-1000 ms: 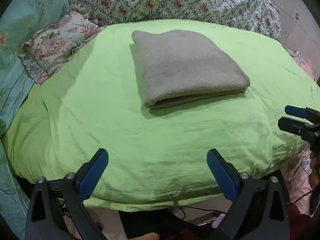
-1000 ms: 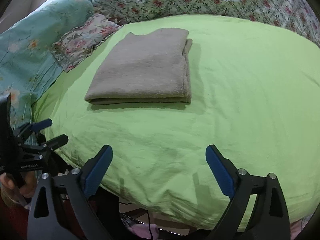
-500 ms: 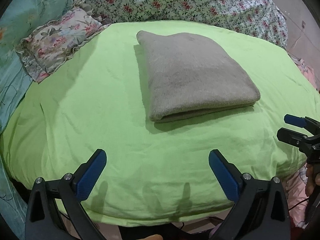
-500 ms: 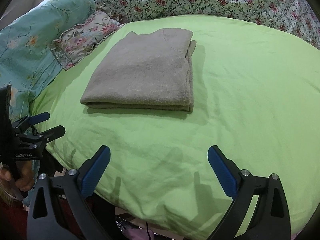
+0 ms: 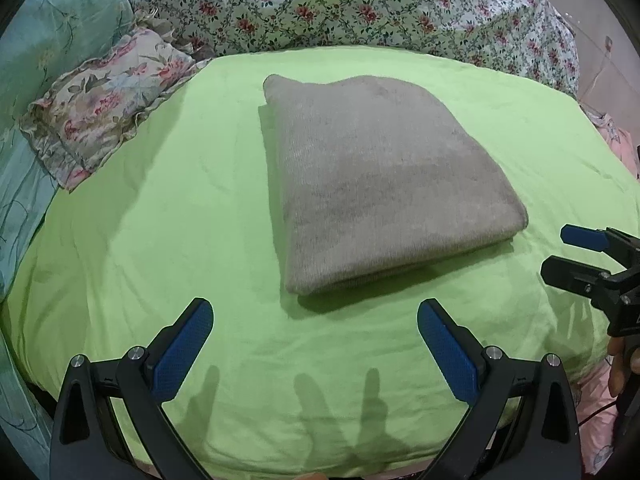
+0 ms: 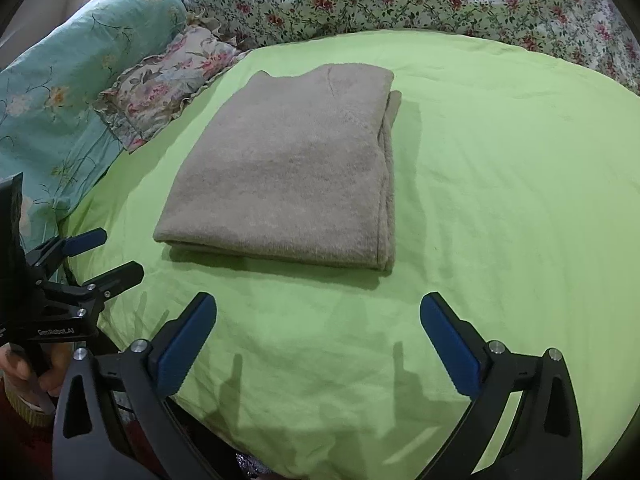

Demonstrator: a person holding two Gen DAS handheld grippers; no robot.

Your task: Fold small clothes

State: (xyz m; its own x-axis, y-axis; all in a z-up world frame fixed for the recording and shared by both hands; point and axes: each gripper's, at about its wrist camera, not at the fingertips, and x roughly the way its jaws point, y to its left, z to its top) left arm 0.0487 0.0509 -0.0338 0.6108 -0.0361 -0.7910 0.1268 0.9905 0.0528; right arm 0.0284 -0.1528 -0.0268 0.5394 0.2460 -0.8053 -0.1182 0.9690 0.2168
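Observation:
A grey-beige knit garment lies folded in a flat rectangle on the green sheet; it also shows in the right wrist view. My left gripper is open and empty, just short of the garment's near edge. My right gripper is open and empty, also just before the near edge. The right gripper shows at the right edge of the left wrist view; the left gripper shows at the left of the right wrist view.
A floral quilt is heaped along the back of the bed. A frilled floral pillow and a teal quilt lie at the left. The sheet's front edge drops off close below the grippers.
Both grippers have moved forward toward the folded garment, which now looks larger and nearer. Both stay open. The garment has not moved.

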